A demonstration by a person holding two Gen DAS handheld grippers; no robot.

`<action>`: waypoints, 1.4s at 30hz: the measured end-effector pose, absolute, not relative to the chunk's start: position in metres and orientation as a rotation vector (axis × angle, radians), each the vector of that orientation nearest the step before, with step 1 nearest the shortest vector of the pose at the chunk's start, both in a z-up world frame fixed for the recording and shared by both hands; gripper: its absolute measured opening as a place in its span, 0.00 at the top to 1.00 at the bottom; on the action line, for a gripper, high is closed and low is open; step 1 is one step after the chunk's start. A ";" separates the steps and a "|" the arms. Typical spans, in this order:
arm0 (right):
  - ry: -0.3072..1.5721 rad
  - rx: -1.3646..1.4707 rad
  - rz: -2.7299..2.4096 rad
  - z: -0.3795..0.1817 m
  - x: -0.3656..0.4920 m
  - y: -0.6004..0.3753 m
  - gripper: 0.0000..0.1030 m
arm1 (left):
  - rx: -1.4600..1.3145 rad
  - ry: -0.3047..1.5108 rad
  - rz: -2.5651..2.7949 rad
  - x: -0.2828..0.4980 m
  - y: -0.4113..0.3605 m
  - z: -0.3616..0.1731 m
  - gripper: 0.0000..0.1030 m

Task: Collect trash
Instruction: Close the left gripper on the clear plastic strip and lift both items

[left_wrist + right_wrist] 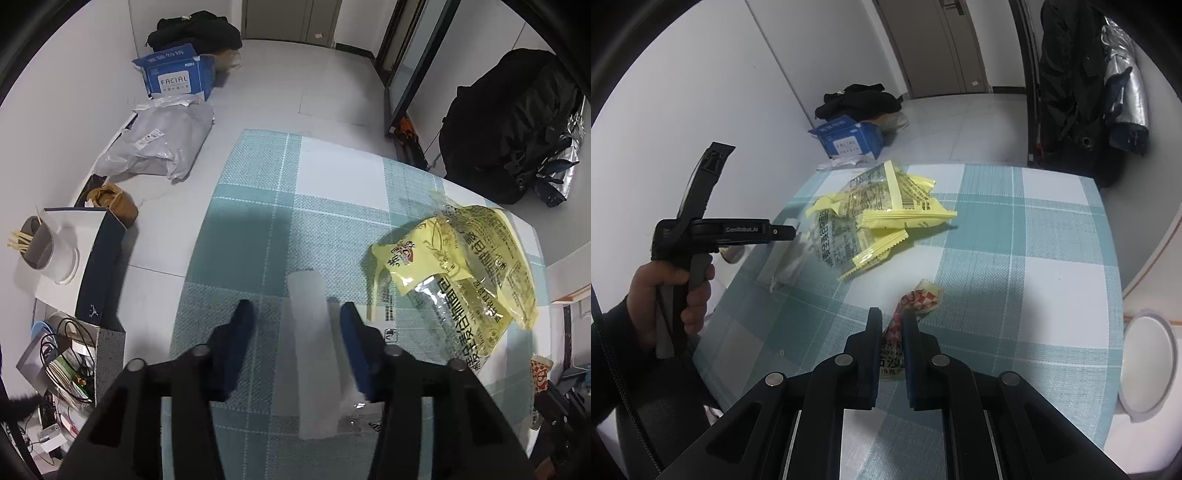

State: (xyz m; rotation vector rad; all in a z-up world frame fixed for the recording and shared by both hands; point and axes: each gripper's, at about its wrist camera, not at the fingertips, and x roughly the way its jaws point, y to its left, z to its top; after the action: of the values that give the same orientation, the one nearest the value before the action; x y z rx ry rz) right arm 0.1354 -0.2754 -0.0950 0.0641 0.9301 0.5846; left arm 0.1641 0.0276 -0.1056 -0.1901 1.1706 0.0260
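The lower end of the red-and-white checked snack wrapper (916, 306) is hidden between the blades of the right hand-held gripper (891, 323), which is clamped on it; its long axis runs away from the camera, tilted right. In the left wrist view only a corner of it is seen at the frame's edge. The left hand-held gripper (295, 314) is held level over the teal-and-white checked desk (332, 177), its jaws spread apart around a translucent white plastic strip (314, 354) lying lengthwise between them; contact cannot be made out. A crumpled yellow-and-clear plastic snack bag (461, 266) lies just right of the strip.
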 end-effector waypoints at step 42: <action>0.842 0.106 0.611 -0.060 0.122 -0.274 0.90 | -0.274 1.097 -0.038 0.137 0.026 -0.073 0.97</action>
State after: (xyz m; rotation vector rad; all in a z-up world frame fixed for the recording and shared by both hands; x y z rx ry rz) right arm 0.1224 -0.2736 -0.0595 0.1062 0.8423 0.6112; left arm 0.1370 0.0263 -0.0733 -0.2742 1.0968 -0.0382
